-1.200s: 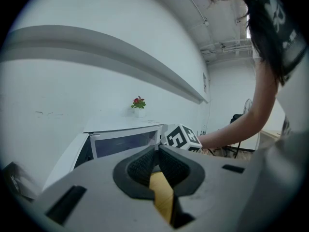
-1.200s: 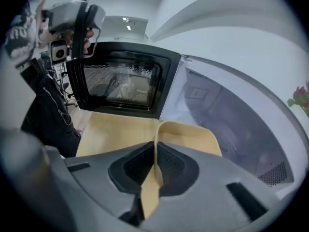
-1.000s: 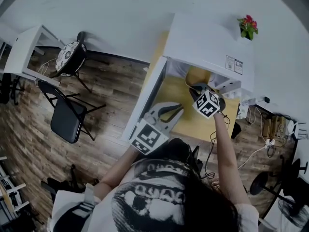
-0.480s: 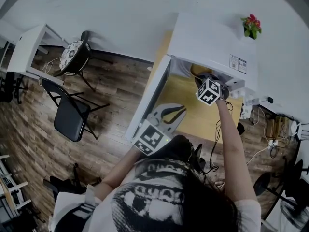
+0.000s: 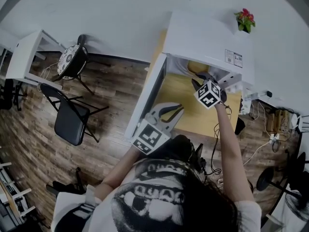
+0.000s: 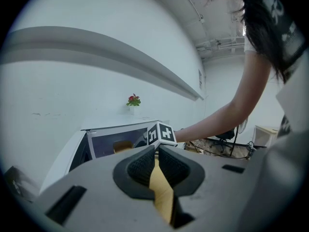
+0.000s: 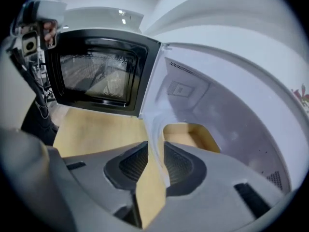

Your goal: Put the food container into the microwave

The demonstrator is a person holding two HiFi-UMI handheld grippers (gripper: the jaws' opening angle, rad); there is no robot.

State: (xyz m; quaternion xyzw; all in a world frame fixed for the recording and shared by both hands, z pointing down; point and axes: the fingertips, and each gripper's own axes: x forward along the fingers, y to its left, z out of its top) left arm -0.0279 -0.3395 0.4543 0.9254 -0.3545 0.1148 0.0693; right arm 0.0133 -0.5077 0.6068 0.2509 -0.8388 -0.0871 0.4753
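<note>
The white microwave (image 5: pixel 207 42) stands on a yellow table (image 5: pixel 193 115) with its door (image 5: pixel 145 100) swung open to the left. A tan food container (image 7: pixel 190 134) sits inside the cavity, also seen as a tan shape (image 6: pixel 123 146) through the opening. My right gripper (image 7: pixel 155 151) is at the cavity mouth (image 5: pixel 203 85), just short of the container. Its jaws stand slightly apart with nothing between them. My left gripper (image 5: pixel 166 114) hovers over the table's near edge beside the door, its jaws (image 6: pixel 156 151) meeting at the tips and empty.
A red flower pot (image 5: pixel 245 21) sits on top of the microwave. On the wood floor to the left stand a black folding chair (image 5: pixel 70 117), a round patterned stool (image 5: pixel 70 59) and a white desk (image 5: pixel 24 52). Cables (image 5: pixel 263 144) lie at the right.
My right gripper has moved a little forward toward the microwave opening. The left gripper has stayed where it was.
</note>
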